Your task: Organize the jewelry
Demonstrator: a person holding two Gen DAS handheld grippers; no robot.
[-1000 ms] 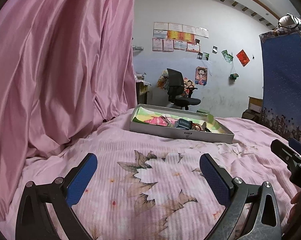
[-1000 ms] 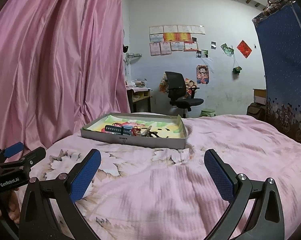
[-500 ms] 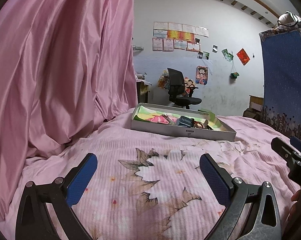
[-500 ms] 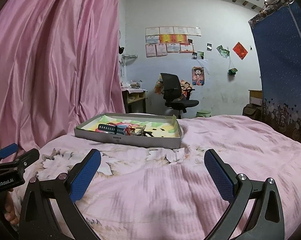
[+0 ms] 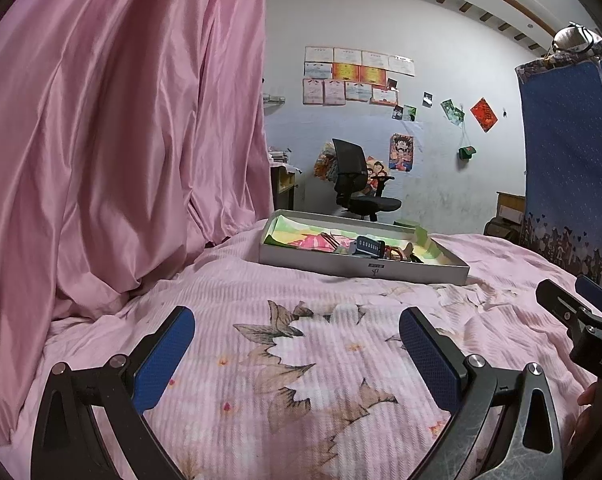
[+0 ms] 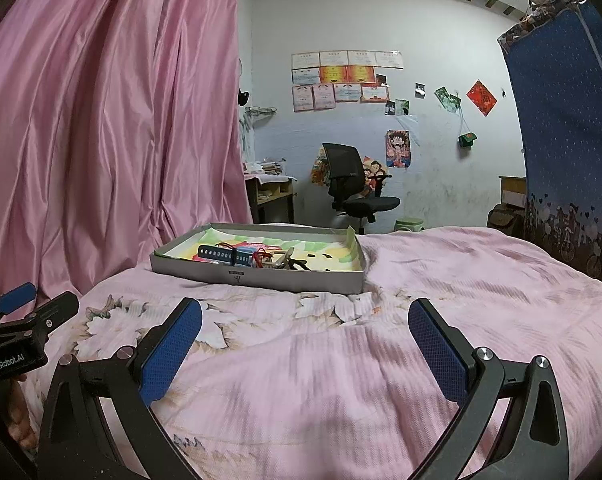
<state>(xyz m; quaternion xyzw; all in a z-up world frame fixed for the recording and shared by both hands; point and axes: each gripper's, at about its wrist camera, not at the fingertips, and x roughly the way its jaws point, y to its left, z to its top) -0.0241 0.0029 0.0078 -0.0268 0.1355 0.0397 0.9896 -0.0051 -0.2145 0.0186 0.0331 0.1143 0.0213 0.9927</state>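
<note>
The left gripper (image 5: 297,354) and the right gripper (image 6: 305,344) are both held spread wide and empty above the pink floral bedspread (image 6: 381,360), with nothing touched. The jewelry (image 6: 261,258) is piled in a shallow grey tray (image 6: 257,278) lying well ahead on the bed. A pink curtain (image 5: 121,140) is hung at the left.

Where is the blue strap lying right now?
In the right wrist view, the blue strap lies inside the grey tray on the pink bedspread, toward the tray's left side, beside a tangle of red cord.
</note>
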